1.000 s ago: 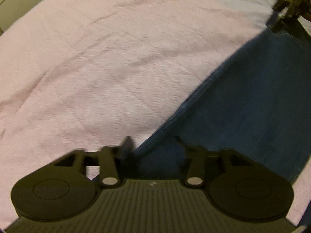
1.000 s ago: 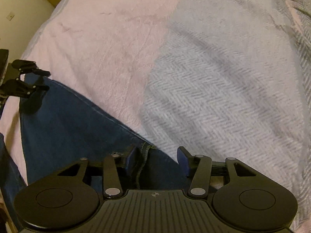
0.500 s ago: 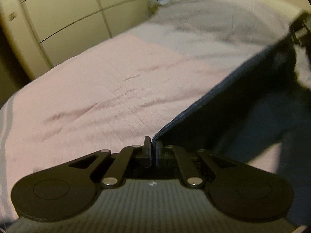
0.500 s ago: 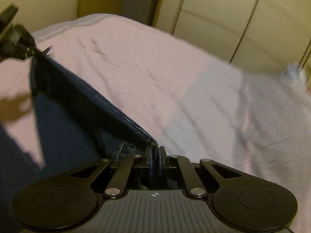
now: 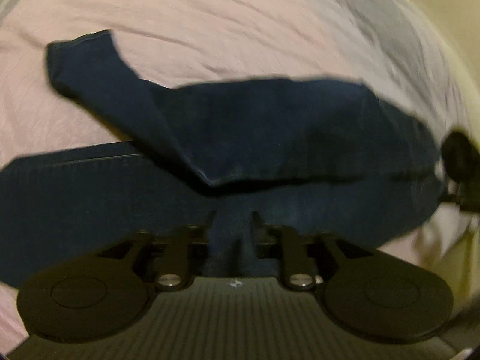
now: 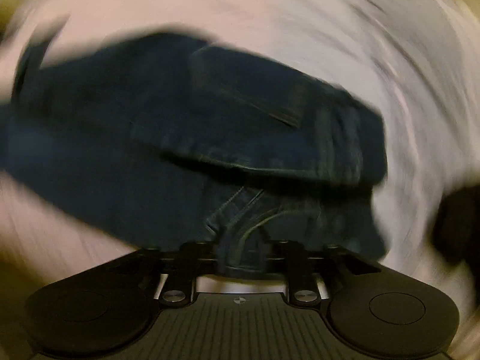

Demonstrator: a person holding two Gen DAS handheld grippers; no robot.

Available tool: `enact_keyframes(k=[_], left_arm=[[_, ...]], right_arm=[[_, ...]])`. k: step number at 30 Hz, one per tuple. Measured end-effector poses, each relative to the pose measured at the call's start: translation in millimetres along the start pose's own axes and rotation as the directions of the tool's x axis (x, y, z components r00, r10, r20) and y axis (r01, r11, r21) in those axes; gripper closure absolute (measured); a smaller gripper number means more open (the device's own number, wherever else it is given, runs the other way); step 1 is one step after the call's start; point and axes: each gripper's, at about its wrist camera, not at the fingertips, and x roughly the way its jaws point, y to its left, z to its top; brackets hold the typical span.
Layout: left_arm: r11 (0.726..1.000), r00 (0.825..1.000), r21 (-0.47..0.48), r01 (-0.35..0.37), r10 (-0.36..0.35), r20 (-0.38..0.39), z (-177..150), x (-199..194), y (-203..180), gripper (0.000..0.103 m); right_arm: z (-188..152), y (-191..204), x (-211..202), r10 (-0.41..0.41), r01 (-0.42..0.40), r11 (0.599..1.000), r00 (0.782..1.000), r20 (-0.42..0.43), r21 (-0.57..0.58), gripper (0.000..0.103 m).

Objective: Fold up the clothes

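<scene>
Dark blue jeans [image 5: 270,126] lie on the pink bed cover [image 5: 180,9], one part folded over another. In the left wrist view my left gripper [image 5: 233,219] has its jaws a small way apart with denim between and under them. In the right wrist view, which is blurred by motion, the jeans [image 6: 210,114] show a pocket and seams. My right gripper [image 6: 240,240] has its jaws slightly apart around a fold of denim. The other gripper shows as a dark shape at the right edge of the left wrist view [image 5: 459,162].
A grey herringbone blanket [image 5: 390,30] covers the far right part of the bed. A yellowish wall or cupboard [image 5: 450,15] lies beyond the bed edge at the right.
Both grippers carried the held denim edge over and down onto the rest of the jeans. Their jaws, fully shut half a second ago, now stand a little apart.
</scene>
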Motion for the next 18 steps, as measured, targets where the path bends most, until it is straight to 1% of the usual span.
enact_keyframes(k=[1, 2, 3, 5, 7, 8, 10, 11, 12, 14, 15, 16, 17, 18], left_arm=[[0.998, 1.000, -0.061, -0.002, 0.003, 0.022, 4, 0, 7, 0.067], [0.992, 0.999, -0.128, -0.003, 0.008, 0.040, 9, 1, 17, 0.067], [0.981, 0.998, -0.195, -0.002, 0.013, 0.057, 14, 3, 26, 0.067], [0.945, 0.996, -0.327, 0.013, 0.016, 0.087, 23, 9, 40, 0.063], [0.896, 0.993, -0.443, 0.036, 0.016, 0.114, 30, 16, 53, 0.063], [0.870, 0.992, -0.490, 0.046, 0.018, 0.125, 33, 20, 59, 0.063], [0.864, 0.991, -0.501, 0.042, 0.028, 0.131, 35, 26, 61, 0.063], [0.861, 0.990, -0.507, 0.040, 0.032, 0.134, 36, 29, 61, 0.063], [0.858, 0.990, -0.512, 0.039, 0.037, 0.137, 37, 33, 62, 0.063], [0.852, 0.989, -0.523, 0.035, 0.047, 0.143, 38, 39, 63, 0.069], [0.848, 0.988, -0.528, 0.033, 0.052, 0.145, 39, 42, 64, 0.074], [0.845, 0.987, -0.534, 0.031, 0.057, 0.148, 40, 45, 65, 0.084], [0.842, 0.987, -0.539, 0.030, 0.062, 0.151, 41, 49, 66, 0.092], [0.841, 0.986, -0.540, 0.027, 0.067, 0.153, 42, 51, 66, 0.094]], right_arm=[[-2, -11, -4, 0.026, -0.032, 0.990, 0.999, 0.042, 0.141, 0.063], [-3, -21, -7, 0.045, -0.067, 0.959, 0.995, 0.085, 0.275, 0.061], [-5, -30, -10, 0.046, -0.085, 0.930, 0.992, 0.118, 0.358, 0.060], [-8, -48, -14, 0.050, -0.133, 0.859, 0.983, 0.178, 0.494, 0.060], [-10, -65, -13, 0.066, -0.192, 0.785, 0.971, 0.229, 0.589, 0.060], [-10, -77, -10, 0.070, -0.220, 0.739, 0.965, 0.252, 0.637, 0.059], [-12, -100, -2, 0.071, -0.274, 0.635, 0.952, 0.299, 0.723, 0.059], [-14, -112, 1, 0.068, -0.301, 0.577, 0.944, 0.322, 0.759, 0.059], [-18, -122, 4, 0.062, -0.332, 0.510, 0.934, 0.352, 0.793, 0.058], [-25, -140, 12, 0.040, -0.394, 0.375, 0.911, 0.410, 0.839, 0.056], [-29, -147, 17, 0.026, -0.416, 0.325, 0.902, 0.432, 0.849, 0.055], [-31, -152, 22, 0.017, -0.430, 0.298, 0.895, 0.445, 0.852, 0.055], [-30, -156, 25, 0.010, -0.440, 0.295, 0.889, 0.458, 0.848, 0.055], [-28, -161, 29, 0.002, -0.450, 0.292, 0.883, 0.470, 0.844, 0.055]])
